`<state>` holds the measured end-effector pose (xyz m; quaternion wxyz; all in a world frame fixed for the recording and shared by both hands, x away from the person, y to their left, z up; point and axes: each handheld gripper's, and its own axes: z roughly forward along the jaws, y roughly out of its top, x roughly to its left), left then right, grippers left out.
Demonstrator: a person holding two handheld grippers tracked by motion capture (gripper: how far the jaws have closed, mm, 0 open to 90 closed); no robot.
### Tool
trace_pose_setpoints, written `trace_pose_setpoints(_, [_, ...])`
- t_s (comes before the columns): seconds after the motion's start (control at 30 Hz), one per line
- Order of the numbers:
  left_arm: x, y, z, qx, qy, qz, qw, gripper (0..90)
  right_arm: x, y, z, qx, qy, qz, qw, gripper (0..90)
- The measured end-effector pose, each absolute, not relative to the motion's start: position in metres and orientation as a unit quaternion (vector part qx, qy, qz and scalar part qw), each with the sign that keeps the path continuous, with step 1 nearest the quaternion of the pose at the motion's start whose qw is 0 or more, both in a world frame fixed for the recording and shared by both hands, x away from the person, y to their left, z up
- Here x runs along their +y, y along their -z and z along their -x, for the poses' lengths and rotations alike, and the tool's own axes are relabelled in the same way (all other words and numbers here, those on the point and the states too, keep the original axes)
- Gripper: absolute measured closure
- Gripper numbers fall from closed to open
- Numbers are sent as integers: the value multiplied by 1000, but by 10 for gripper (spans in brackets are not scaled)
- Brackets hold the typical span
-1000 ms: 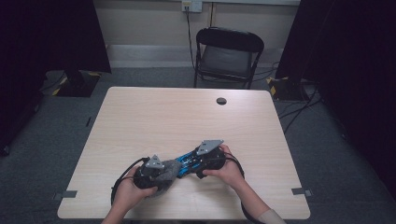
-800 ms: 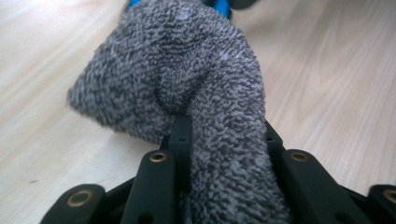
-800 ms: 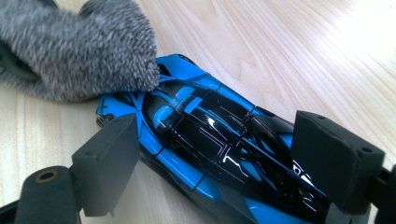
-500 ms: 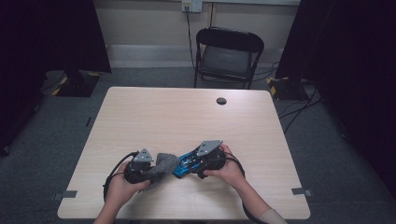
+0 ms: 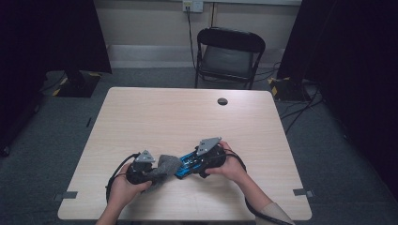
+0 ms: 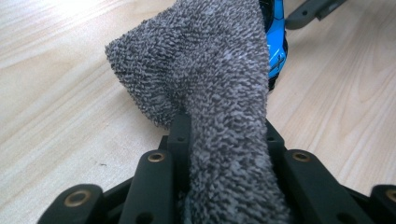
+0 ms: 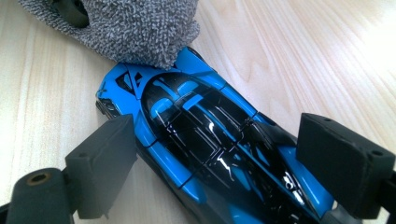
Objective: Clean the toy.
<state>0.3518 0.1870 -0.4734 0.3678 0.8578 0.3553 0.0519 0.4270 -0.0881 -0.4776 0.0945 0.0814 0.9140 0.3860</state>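
Between left hand-held gripper's (image 6: 224, 140) clamped jaws: grey cloth (image 6: 210, 70)

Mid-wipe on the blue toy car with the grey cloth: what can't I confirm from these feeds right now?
- Blue toy car, right gripper view: one end under the grey cloth, the other cut off by the bottom edge.
- Left gripper, left gripper view: jaw tips buried in the cloth.
- Car's underside: unseen; whether its wheels touch the table is unclear.
- Small dark disc, high view: too small to identify.
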Motion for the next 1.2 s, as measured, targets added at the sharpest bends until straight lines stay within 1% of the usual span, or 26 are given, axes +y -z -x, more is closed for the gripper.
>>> trace_pose_setpoints(0.07, [187,474,-352,357,-51,-858,366,671,-86,479,-430,918,-381,-71,90,83])
trace_pose_setpoints(0.17, [187,476,-353,365,-45,-854,369,671,-84,478,-430,922,-371,-58,94,78])
trace_pose_setpoints(0.2, [188,476,-353,364,-46,-854,370,670,-84,479,-430,922,-370,-57,96,83])
trace_pose_setpoints(0.27, [188,476,-353,362,-45,-855,368,670,-86,480,-427,922,-372,-55,93,134])
trace_pose_setpoints(0.4, [187,477,-352,364,-48,-853,370,670,-92,480,-422,917,-377,-71,110,158])
trace_pose_setpoints(0.43, [187,477,-352,364,-46,-854,370,670,-94,480,-421,916,-379,-74,114,187])
trace_pose_setpoints(0.5, [186,477,-352,367,-49,-852,370,669,-98,477,-418,912,-386,-78,116,321])
trace_pose_setpoints(0.53, [186,477,-352,368,-48,-852,370,668,-101,475,-416,909,-392,-84,117,353])
trace_pose_setpoints(0.63, [186,478,-352,369,-49,-851,370,667,-102,478,-412,905,-395,-83,132,329])
trace_pose_setpoints(0.7, [185,477,-351,370,-50,-851,369,666,-101,479,-411,906,-393,-81,134,287])
trace_pose_setpoints(0.8, [186,478,-351,371,-49,-850,370,666,-99,478,-412,910,-387,-74,129,263])
trace_pose_setpoints(0.87, [186,478,-352,370,-46,-850,371,667,-98,474,-414,910,-390,-64,123,225])
trace_pose_setpoints(0.93, [186,478,-353,369,-43,-851,372,667,-97,471,-417,910,-391,-60,120,164])
trace_pose_setpoints(1.07, [187,479,-354,371,-39,-849,376,667,-95,473,-428,916,-379,-51,120,134])
trace_pose_setpoints(1.2, [188,480,-355,369,-37,-848,378,667,-93,477,-437,916,-383,-59,108,23])
